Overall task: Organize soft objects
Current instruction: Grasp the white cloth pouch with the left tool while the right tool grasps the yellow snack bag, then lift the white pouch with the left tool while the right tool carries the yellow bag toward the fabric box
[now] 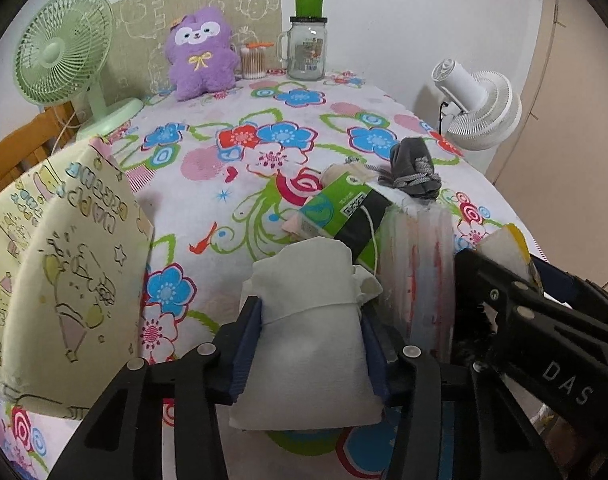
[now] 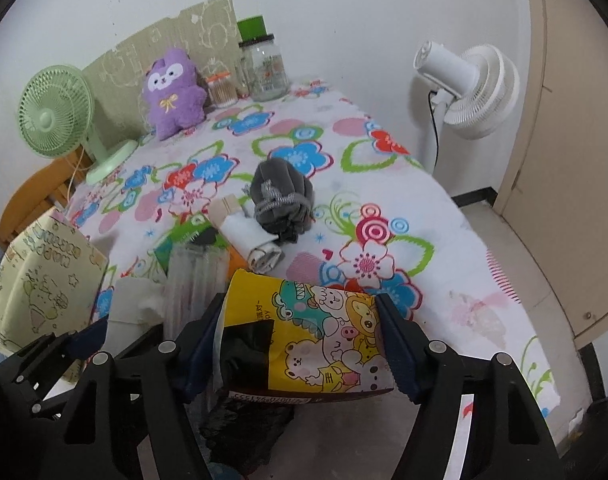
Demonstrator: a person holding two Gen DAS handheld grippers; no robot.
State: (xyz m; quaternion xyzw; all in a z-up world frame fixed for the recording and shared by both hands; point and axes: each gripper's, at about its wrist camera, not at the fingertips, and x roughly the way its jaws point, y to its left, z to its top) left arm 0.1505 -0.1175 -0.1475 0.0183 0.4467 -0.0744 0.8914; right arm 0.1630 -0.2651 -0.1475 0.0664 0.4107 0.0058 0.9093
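We start with the white cloth pouch (image 1: pixel 312 328) at the lower centre of the left view: our left tool (image 1: pixel 310 346) pinches it, blue pads pressed into both its sides. In the right view our right tool (image 2: pixel 304 350) clamps the yellow cartoon-printed packet (image 2: pixel 324 332) at lower centre the same way. Both bundles sit low over the flowered counter (image 1: pixel 208 184). We judge the grasp step done on each side. Next comes lifting both clear and carrying them, probably to the pale printed box (image 1: pixel 64 264) at the left edge. A grey drawstring pouch (image 2: pixel 282 196) waits mid-frame.
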